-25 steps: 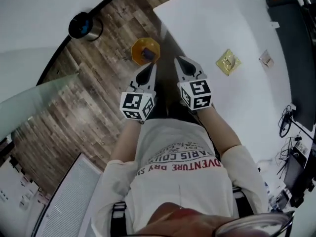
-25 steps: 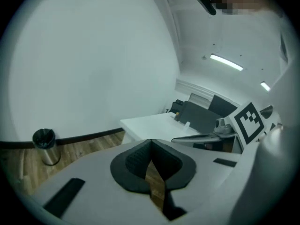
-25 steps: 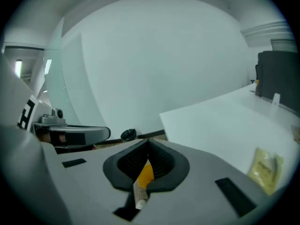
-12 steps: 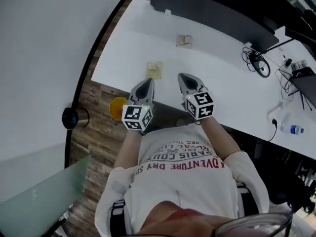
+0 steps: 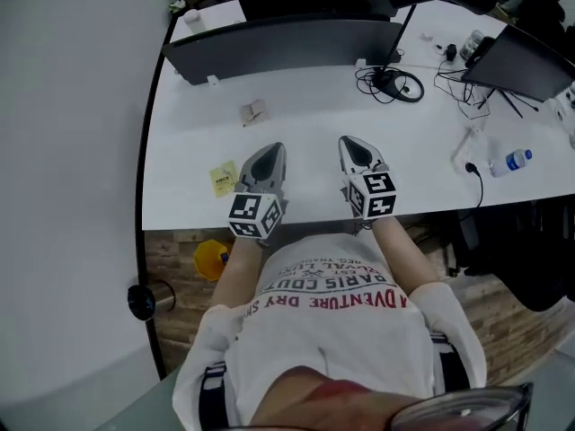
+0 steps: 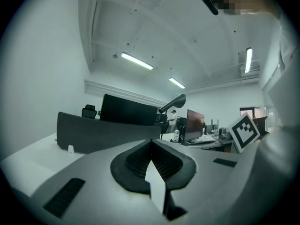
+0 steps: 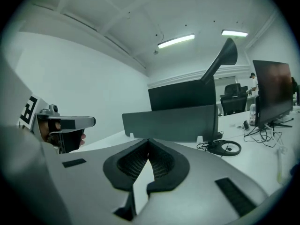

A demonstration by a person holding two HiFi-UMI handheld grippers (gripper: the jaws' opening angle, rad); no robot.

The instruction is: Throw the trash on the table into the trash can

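A yellow wrapper [image 5: 223, 179] lies on the white table [image 5: 422, 182] near its left front corner, and a crumpled scrap of paper [image 5: 252, 112] lies farther back. The yellow trash can [image 5: 212, 259] stands on the wooden floor below the table's front edge. My left gripper [image 5: 267, 151] hovers over the table just right of the wrapper, shut with nothing in it [image 6: 151, 142]. My right gripper [image 5: 358, 144] is held level beside it over bare table, also shut and empty [image 7: 149, 142].
A grey divider panel [image 5: 287, 48] runs along the back of the table. Coiled cables [image 5: 395, 83], a water bottle [image 5: 514, 162] and monitors are at the right. A black cylinder [image 5: 144, 301] stands on the floor at the lower left.
Both grippers have swung from above the floor by the yellow can to over the table, staying shut. The wrapper and the paper scrap now lie to their left.
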